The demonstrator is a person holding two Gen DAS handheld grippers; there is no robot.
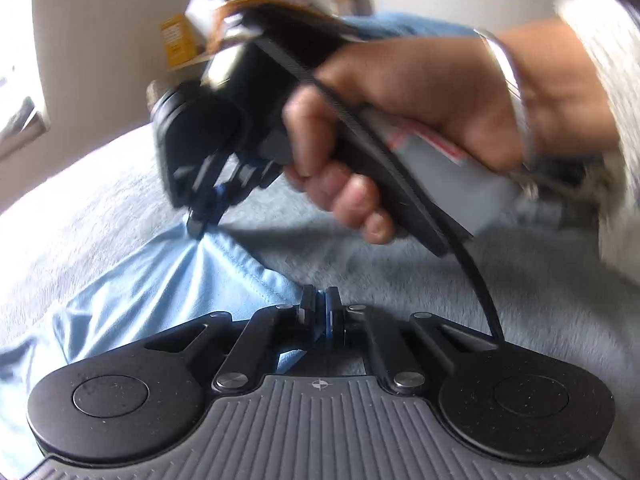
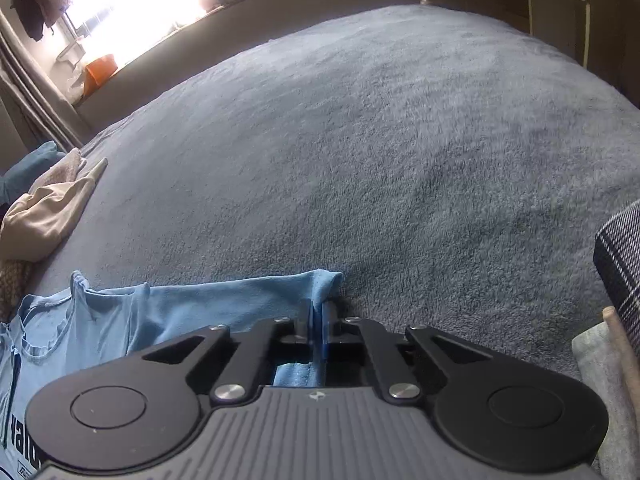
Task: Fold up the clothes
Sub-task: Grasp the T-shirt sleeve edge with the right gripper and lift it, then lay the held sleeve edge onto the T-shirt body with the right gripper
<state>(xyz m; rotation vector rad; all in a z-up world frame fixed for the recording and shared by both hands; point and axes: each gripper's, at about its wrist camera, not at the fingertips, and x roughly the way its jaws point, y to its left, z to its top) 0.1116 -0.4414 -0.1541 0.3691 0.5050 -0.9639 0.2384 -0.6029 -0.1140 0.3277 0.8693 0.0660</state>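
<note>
Shirt (image 2: 80,328): light blue tee with dark print, lying on the grey blanket (image 2: 360,140), mostly spread out to the left in the right wrist view; neckline shows at the near left.
Left gripper (image 1: 319,300): jaws pinched together on the near edge of the shirt, cloth caught between the pads.
Right gripper (image 2: 317,312): jaws closed tight on a corner of the shirt, which pokes up just past the tips; in the left wrist view it sits further off, its tips in a puckered bit of cloth.
Hand (image 1: 420,120): wrapped around the right gripper's handle, bracelet at the wrist.
Other clothes: a beige garment (image 2: 48,212) at the far left of the blanket, well apart from the shirt.
Done: both edges look gripped; no fold is visible in the shirt.
Left: judging by this, the whole fold — lifting the held edge across, flattening, then the remaining folds.
Right side: checked cloth (image 2: 620,264) at the edge, untouched.
</note>
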